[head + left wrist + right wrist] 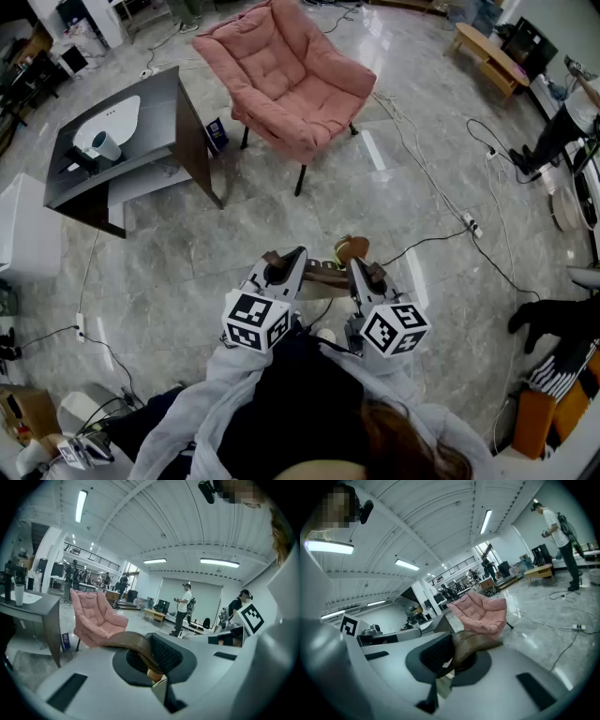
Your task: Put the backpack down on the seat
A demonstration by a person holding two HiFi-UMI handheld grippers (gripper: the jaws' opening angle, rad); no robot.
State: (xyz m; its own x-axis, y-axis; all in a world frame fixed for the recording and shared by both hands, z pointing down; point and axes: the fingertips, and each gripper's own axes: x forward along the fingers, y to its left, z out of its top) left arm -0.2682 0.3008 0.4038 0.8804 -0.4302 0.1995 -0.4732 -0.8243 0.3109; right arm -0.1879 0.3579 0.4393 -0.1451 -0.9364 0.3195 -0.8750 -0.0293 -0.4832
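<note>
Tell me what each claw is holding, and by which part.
Left claw is shut on one brown strap, right claw on a second brown strap; both look like the backpack's straps.

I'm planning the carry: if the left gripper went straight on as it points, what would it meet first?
Likely only open floor ahead of the left gripper, shut on the brown strap. The pink chair sits left of that line, though depth is unclear.

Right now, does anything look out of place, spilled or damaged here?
Nothing spilled or damaged. Loose cables and a power strip trail across the floor beside the pink chair, a possible trip hazard.
</note>
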